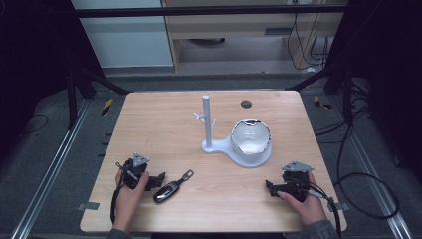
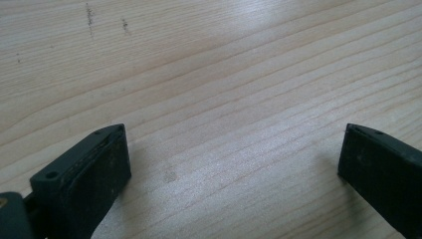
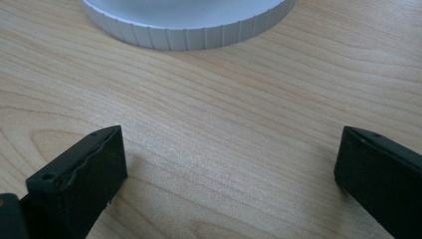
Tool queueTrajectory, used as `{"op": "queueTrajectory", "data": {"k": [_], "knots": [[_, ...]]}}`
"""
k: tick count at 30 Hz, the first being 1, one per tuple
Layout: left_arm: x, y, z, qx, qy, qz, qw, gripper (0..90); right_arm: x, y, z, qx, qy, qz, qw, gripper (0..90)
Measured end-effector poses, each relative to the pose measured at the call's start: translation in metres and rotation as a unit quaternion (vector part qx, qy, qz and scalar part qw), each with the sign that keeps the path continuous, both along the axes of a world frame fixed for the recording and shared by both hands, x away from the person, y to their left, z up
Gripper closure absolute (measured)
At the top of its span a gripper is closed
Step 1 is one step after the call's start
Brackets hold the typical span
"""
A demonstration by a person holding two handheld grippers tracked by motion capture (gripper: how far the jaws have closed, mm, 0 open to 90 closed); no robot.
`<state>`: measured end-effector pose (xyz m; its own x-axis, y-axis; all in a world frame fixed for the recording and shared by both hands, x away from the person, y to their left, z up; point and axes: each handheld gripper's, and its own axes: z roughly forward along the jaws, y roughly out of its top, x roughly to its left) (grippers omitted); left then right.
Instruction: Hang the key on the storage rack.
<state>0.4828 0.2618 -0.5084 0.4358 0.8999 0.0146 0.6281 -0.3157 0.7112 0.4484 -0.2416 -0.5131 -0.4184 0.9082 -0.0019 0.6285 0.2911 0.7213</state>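
A black car key [image 1: 167, 191] with a metal ring tab lies on the wooden table [image 1: 164, 124], just right of my left gripper [image 1: 158, 178]. The left gripper [image 2: 234, 149] is open, and bare wood lies between its jaws. My right gripper [image 1: 269, 188] rests near the front right, held by a hand. Its jaws are also apart in the right gripper view [image 3: 231, 149], with nothing between them. A white stand [image 1: 207, 124] with small pegs rises from a base that carries a white bowl [image 1: 250, 137]. The base's ribbed rim [image 3: 189, 30] lies ahead of the right gripper.
A dark round grommet [image 1: 246, 104] sits in the table near its far edge. Black frame legs and cables run along both sides of the table. Bare wood stretches across the table's left half and front middle.
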Motion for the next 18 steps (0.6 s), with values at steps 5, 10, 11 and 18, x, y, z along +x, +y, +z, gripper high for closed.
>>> {"op": "queueTrajectory", "data": {"k": [5, 10, 11, 18], "knots": [[0.0, 0.0, 0.0, 0.0, 0.001, -0.002, 1.0, 0.0, 0.0, 0.0, 0.0, 0.0, 0.0, 0.0, 1.0, 0.4], [-0.006, 0.002, 0.009, -0.044, 0.001, -0.007, 0.999, 3.0, 0.0, 0.0, 0.0, 0.0, 0.0, 0.0, 1.0, 0.4], [-0.006, 0.002, 0.009, -0.044, 0.001, -0.007, 0.999, 2.5, 0.0, 0.0, 0.0, 0.0, 0.0, 0.0, 1.0, 0.4], [-0.02, -0.005, 0.023, -0.046, -0.024, -0.025, 0.9983, 2.4, 0.0, 0.0, 0.0, 0.001, 0.0, -0.001, 1.0, 0.4]]}}
